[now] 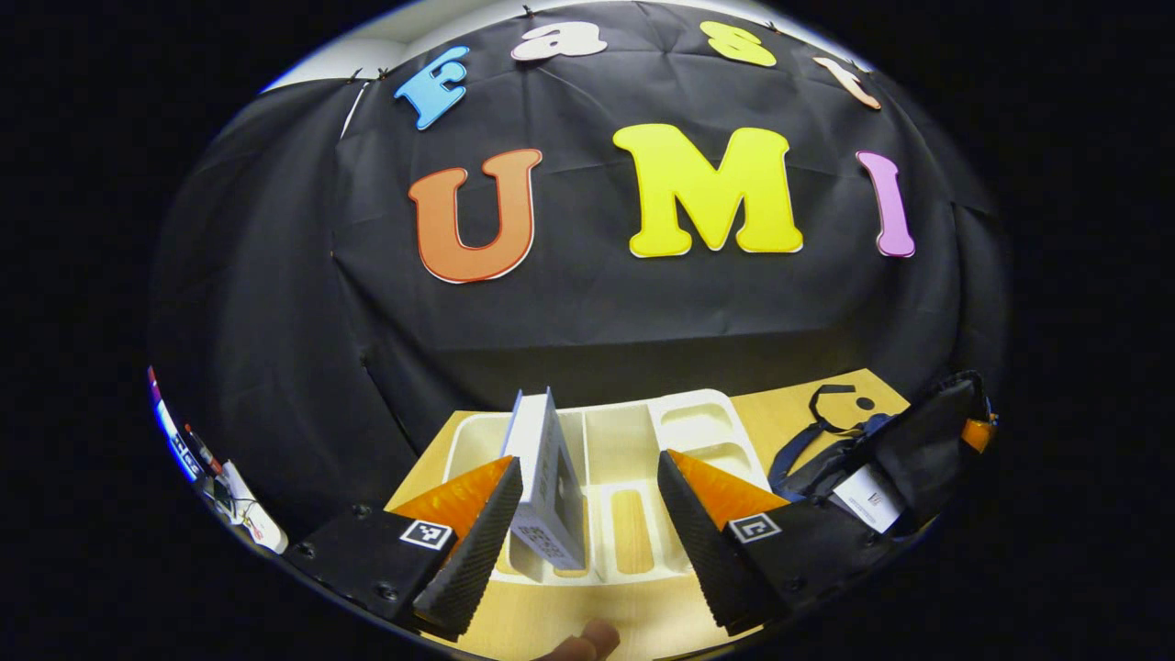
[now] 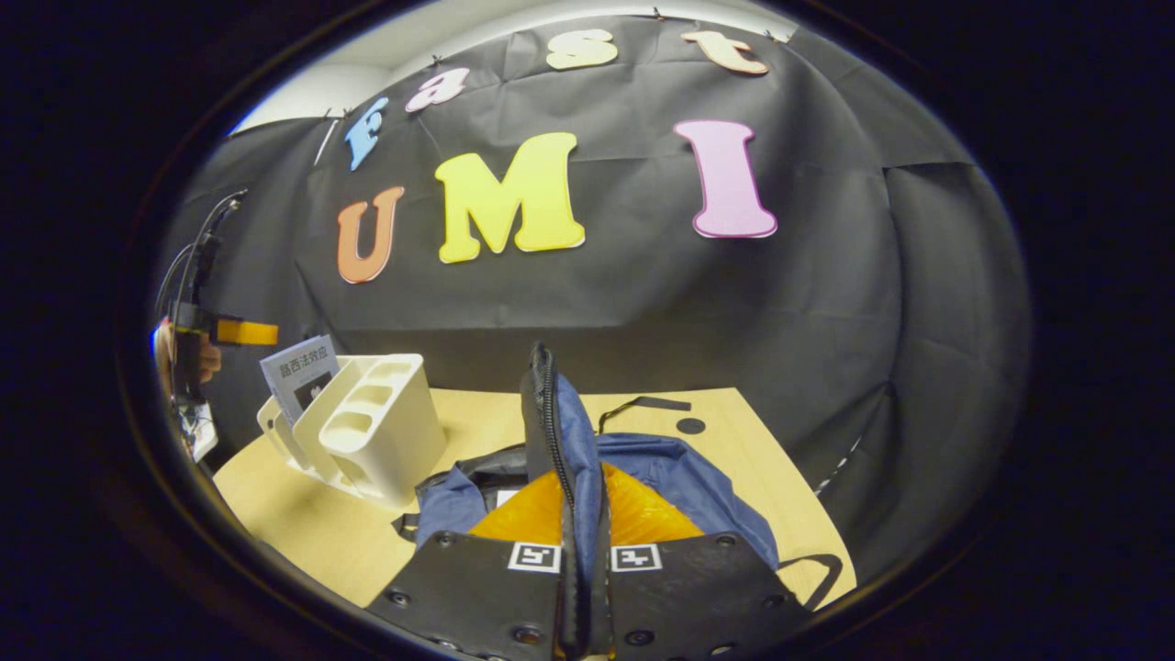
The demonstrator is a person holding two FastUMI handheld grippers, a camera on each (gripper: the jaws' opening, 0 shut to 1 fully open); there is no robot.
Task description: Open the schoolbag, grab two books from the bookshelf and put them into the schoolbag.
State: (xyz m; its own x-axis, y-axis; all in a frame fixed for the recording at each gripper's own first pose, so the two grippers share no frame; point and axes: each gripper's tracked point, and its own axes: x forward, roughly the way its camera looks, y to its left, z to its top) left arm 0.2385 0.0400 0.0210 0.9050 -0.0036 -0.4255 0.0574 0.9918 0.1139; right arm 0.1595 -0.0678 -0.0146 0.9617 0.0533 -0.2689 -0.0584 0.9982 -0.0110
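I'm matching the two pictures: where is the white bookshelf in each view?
Left gripper view: bookshelf at bottom centre, beyond the open left claw, one book standing in it.
Right gripper view: at left, beside the schoolbag.
Shared landmark: the wooden table.

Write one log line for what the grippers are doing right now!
left gripper: open, around book in bookshelf | right gripper: shut on schoolbag flap, holding it up
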